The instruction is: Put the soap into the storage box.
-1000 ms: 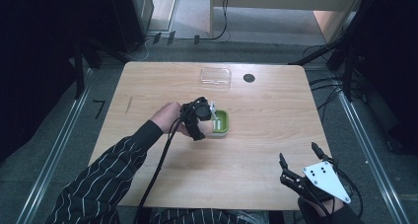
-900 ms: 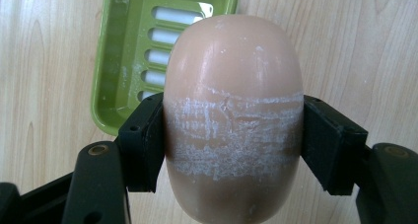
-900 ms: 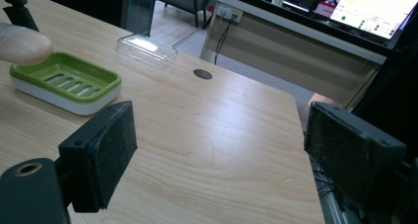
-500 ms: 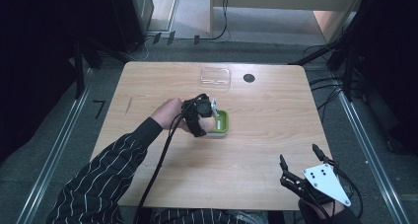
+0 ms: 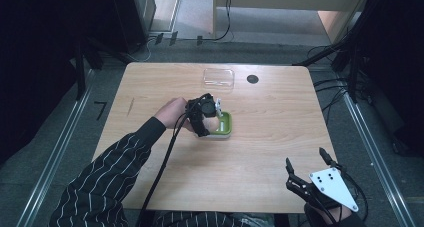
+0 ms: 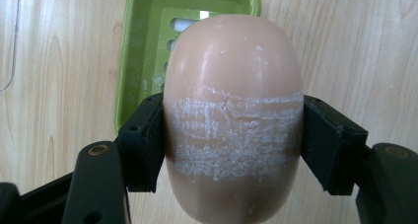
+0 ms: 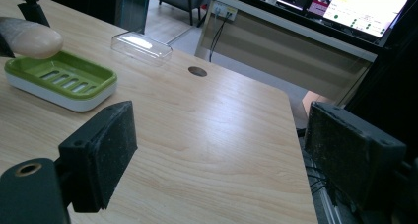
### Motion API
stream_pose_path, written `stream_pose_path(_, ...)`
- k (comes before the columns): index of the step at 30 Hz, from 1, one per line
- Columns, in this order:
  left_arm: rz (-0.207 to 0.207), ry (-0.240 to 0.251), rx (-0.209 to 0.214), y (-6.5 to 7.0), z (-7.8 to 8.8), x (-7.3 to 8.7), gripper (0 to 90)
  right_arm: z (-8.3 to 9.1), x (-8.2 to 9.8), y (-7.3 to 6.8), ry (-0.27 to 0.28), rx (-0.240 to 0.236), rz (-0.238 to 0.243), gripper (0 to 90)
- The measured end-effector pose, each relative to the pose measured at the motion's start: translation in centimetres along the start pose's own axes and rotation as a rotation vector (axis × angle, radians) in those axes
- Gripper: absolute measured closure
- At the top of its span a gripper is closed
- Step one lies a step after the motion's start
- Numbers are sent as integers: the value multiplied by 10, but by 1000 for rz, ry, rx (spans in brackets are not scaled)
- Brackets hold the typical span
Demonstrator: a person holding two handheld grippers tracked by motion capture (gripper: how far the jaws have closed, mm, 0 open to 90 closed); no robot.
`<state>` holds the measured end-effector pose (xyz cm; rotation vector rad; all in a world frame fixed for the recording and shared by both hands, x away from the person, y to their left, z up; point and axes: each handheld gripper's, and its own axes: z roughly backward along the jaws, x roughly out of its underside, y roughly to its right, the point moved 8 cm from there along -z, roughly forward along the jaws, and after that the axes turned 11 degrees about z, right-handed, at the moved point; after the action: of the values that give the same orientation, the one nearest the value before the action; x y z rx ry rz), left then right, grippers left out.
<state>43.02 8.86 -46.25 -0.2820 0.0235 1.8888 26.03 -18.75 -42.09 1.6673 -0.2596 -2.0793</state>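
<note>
A pale pink oval bar of soap point(image 6: 232, 120) is pinched between my left gripper's point(image 6: 232, 145) black pads, held just above a green soap dish point(image 6: 148, 41) with a slotted floor. From above, the left gripper point(image 5: 202, 116) hovers over the left part of the dish point(image 5: 225, 123) near the table's middle. In the right gripper view the soap point(image 7: 29, 36) hangs over the dish point(image 7: 61, 78) at far left. My right gripper point(image 5: 307, 169) rests at the table's near right edge, its jaws wide apart with nothing between them point(image 7: 222, 155).
A clear plastic lid point(image 5: 218, 77) lies at the table's far edge, with a round dark hole point(image 5: 252, 79) in the tabletop right of it. Cables trail on the floor to the right. A striped sleeve point(image 5: 110, 177) crosses the near left of the table.
My left gripper with the soap has shifted slightly over the dish. The right gripper has stayed put.
</note>
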Motion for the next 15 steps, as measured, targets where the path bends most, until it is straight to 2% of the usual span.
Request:
stream_pose_path(9,-2,-11,-4,-8,-9,0,337,2,2,0,-11,6,-6,134)
stream_pose_path(11,-16,-18,-8,-10,-11,-1,337,2,2,1,-11,8,-4,134)
stream_pose_path(15,-8,-9,-2,-14,-11,-5,337,4,3,2,-15,13,-8,134)
